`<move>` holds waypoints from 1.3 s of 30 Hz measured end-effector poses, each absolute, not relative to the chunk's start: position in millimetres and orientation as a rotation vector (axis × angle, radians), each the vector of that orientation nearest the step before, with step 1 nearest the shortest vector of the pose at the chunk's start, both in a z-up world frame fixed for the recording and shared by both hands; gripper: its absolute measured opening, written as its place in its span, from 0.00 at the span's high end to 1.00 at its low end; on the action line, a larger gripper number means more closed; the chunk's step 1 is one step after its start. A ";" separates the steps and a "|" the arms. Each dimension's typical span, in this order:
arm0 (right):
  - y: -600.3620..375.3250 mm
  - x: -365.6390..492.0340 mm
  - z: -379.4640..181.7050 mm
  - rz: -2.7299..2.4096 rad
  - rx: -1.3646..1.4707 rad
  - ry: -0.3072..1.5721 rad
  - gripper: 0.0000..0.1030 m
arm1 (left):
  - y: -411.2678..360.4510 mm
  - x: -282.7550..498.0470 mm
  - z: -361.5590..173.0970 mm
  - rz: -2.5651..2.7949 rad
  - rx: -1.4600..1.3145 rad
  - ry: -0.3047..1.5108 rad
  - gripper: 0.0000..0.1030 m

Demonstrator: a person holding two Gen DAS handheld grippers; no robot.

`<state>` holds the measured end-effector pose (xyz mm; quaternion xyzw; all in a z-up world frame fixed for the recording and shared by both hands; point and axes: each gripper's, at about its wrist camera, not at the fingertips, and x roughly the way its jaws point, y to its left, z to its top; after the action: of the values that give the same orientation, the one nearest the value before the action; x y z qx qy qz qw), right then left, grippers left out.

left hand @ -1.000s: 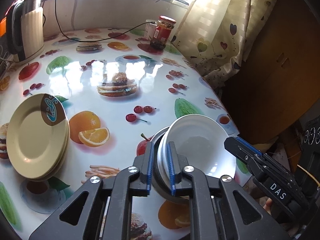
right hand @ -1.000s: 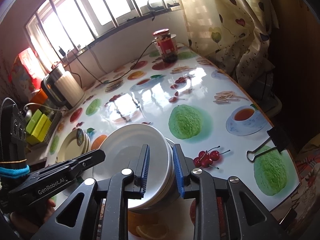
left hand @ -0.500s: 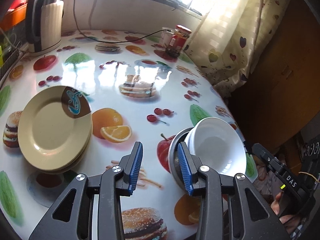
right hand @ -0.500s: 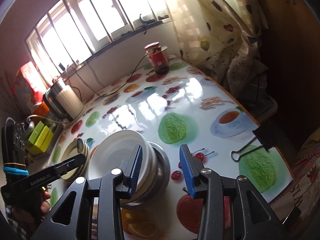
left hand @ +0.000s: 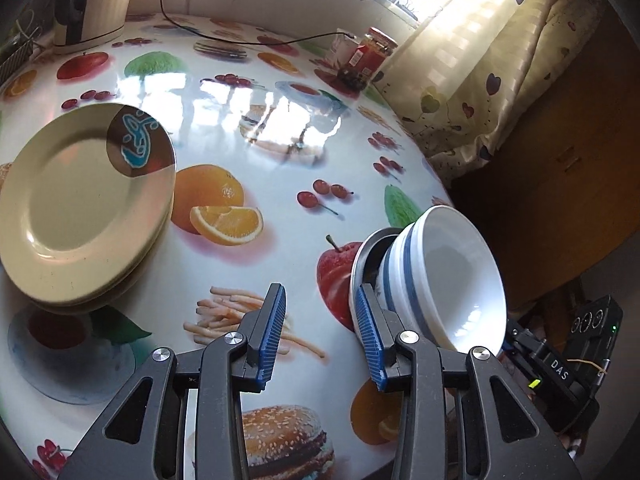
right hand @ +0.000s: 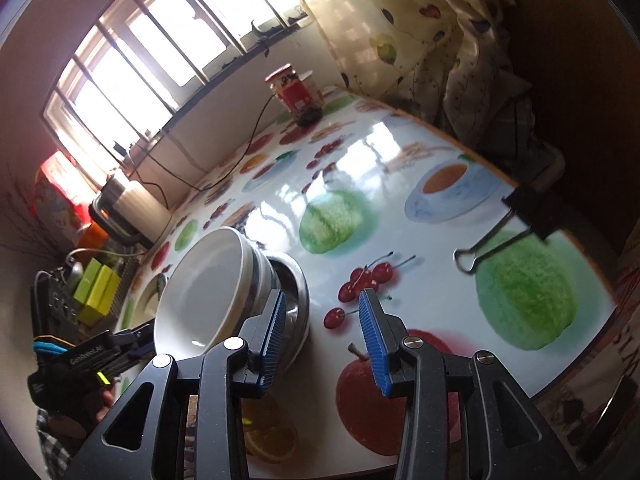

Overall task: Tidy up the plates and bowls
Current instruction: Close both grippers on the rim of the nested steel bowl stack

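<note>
A stack of white bowls with blue bands [left hand: 448, 272] sits inside a metal bowl [left hand: 366, 258] near the table's front right edge. My left gripper [left hand: 320, 330] stands open just left of that stack, nothing between its blue pads. In the right wrist view the same white bowls [right hand: 204, 292] rest in the metal bowl [right hand: 296, 304], and my right gripper [right hand: 322, 338] is open just right of it, with nothing between its pads. A pile of cream plates [left hand: 80, 204] with a brown and blue mark lies at the left.
The table [left hand: 280, 120] wears a glossy fruit-print cloth. A jar with a red label [left hand: 366, 58] and a kettle [left hand: 96, 0] with its black cable stand at the back. A binder clip [right hand: 504, 232] grips the right edge. Curtain and wooden cabinet lie beyond.
Both grippers let go of the bowl stack's rims, opened and drew back and down. The bowl stack now sits on the table beside them.
</note>
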<state>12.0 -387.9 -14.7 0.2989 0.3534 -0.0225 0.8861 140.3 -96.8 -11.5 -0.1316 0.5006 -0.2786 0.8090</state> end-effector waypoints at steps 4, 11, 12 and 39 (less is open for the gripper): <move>-383.7 12.4 -21.4 -0.021 0.641 0.736 0.63 | -97.9 141.7 -16.4 -0.624 -0.315 1.083 0.63; -384.8 17.6 -29.3 0.025 0.679 0.722 0.64 | -98.7 147.9 -28.5 -0.632 -0.366 1.121 0.63; -384.7 18.4 -30.6 0.026 0.678 0.725 0.64 | -99.1 148.4 -29.4 -0.639 -0.375 1.123 0.64; -398.0 23.0 -55.8 0.165 0.863 0.717 0.84 | -106.8 155.3 -41.4 -0.742 -0.466 1.169 0.79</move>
<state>23.0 -398.0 -55.8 0.4087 0.3396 0.0780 0.8435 155.3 -106.8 -41.4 -0.2130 0.5338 -0.3387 0.7450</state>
